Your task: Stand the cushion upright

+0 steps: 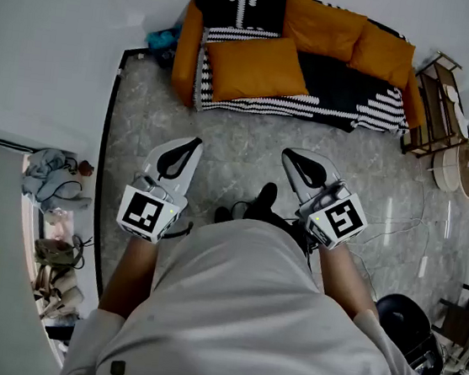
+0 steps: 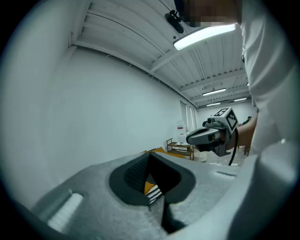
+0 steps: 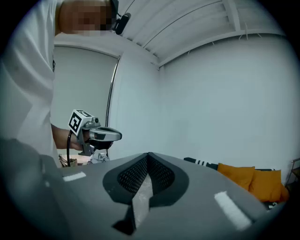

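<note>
In the head view, the cushion lies flat on the seat of the striped sofa at upper centre. Two back cushions are propped behind it. My left gripper and right gripper hover over the floor, well apart from the sofa, and my torso hides the lower frame.

In the left gripper view the fingers are pressed together on nothing. Only a sliver of orange and stripes shows through their notch.

In the right gripper view the fingers also meet, empty. Orange fabric at lower right is cut off, and I cannot tell which cushion it is.
</note>
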`<state>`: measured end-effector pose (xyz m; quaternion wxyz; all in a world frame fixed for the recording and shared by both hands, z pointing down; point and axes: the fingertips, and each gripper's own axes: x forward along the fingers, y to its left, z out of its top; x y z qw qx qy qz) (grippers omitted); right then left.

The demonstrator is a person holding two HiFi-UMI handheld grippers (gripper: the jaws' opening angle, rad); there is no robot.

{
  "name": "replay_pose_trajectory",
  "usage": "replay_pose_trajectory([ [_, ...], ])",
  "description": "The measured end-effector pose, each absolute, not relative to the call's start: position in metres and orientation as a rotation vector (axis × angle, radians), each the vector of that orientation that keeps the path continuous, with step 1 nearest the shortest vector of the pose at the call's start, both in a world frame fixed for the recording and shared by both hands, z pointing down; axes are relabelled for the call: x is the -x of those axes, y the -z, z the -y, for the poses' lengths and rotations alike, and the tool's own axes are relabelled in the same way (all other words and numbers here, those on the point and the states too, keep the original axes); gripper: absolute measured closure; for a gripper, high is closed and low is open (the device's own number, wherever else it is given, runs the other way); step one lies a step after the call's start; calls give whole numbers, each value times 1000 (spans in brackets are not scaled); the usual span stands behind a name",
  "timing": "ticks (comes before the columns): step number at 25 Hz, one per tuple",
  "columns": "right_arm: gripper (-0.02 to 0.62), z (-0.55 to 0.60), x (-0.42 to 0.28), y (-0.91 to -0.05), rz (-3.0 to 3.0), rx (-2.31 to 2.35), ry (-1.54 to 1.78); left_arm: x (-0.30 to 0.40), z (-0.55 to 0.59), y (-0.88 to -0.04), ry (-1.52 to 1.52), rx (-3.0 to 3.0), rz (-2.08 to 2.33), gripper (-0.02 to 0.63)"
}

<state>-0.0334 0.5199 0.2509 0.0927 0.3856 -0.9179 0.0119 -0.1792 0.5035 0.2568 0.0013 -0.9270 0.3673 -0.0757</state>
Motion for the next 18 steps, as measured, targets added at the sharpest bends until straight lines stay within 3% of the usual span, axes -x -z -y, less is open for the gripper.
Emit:
replay_pose_trajectory([
  [7, 584, -516, 47, -250, 2728, -1141, -28, 189, -497, -254, 198, 2924, -1153, 604],
  [18, 584, -465, 10, -259, 2719, -1222, -66, 162, -448, -269, 246, 2957, -1141, 604],
])
